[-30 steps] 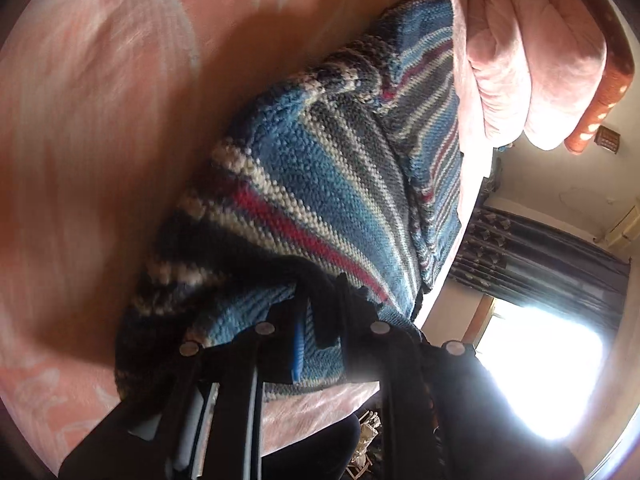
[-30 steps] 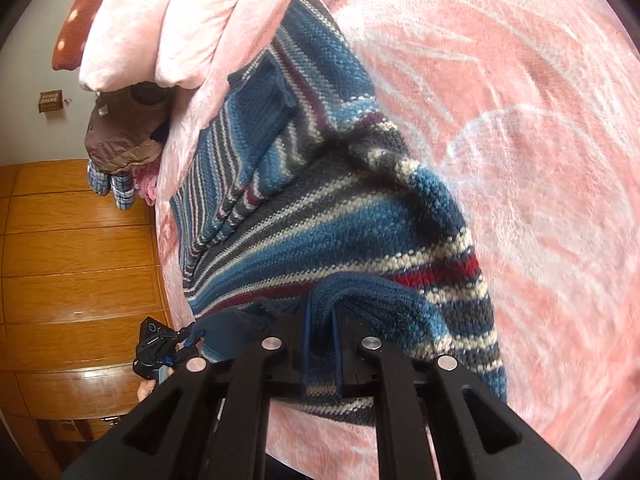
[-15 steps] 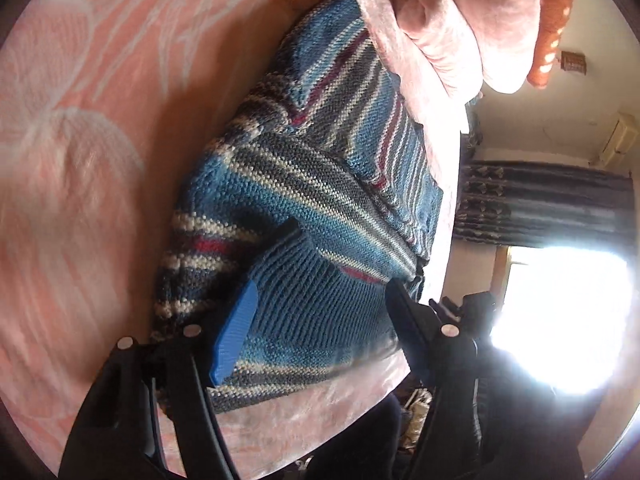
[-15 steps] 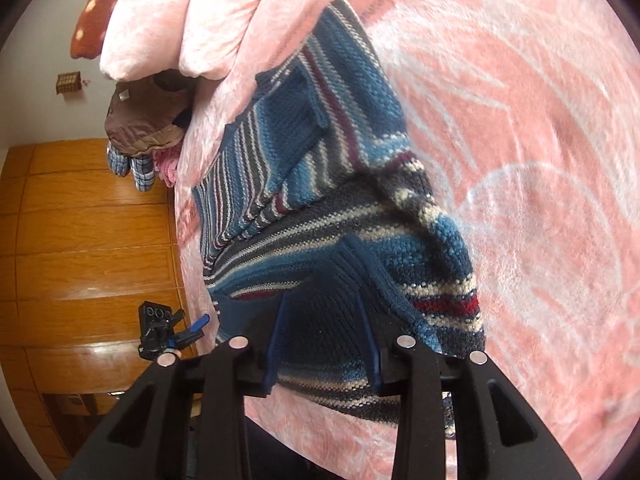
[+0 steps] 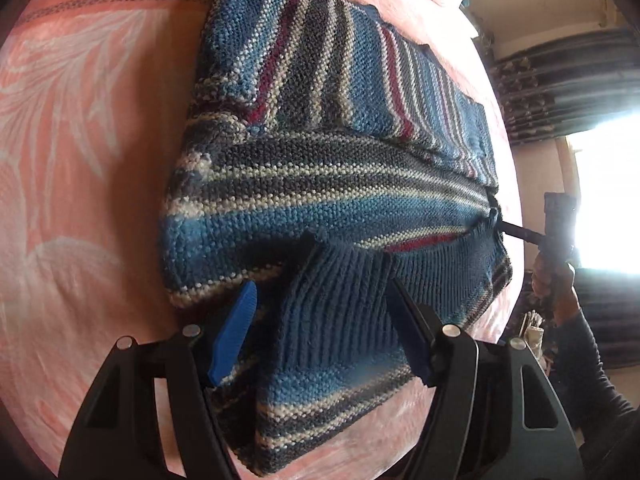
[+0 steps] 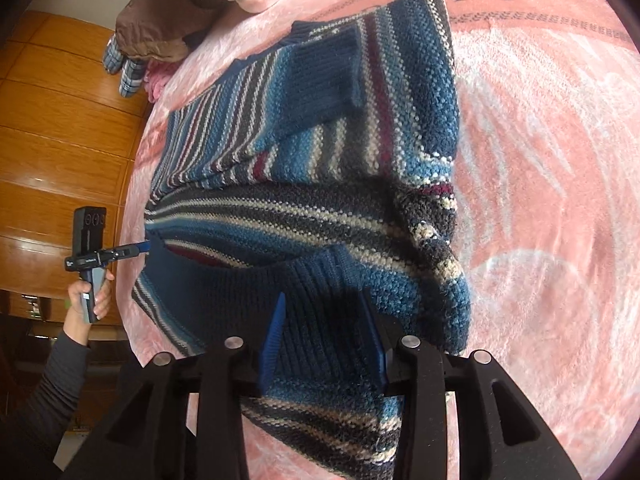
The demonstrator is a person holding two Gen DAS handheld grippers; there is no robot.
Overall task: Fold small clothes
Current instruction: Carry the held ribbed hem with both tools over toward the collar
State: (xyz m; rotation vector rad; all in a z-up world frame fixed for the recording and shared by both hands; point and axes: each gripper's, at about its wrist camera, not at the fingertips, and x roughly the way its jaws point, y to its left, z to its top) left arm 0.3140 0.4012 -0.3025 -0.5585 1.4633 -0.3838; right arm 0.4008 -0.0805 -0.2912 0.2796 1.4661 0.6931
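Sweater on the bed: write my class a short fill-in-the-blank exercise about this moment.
1. The striped sweater lies on a ____ blanket.
2. Both the left claw and the right claw are ____.
3. The sweater has been folded, and its ribbed ____ lies on top near the claws.

Missing words: pink; open; hem

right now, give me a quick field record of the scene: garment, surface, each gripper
garment: striped knit sweater, blue, grey, white and red, lying partly folded
surface: pink bedspread with pale leaf print
left gripper: open, jaws either side of the ribbed blue hem
right gripper: open, over the same hem
background: wooden wardrobe
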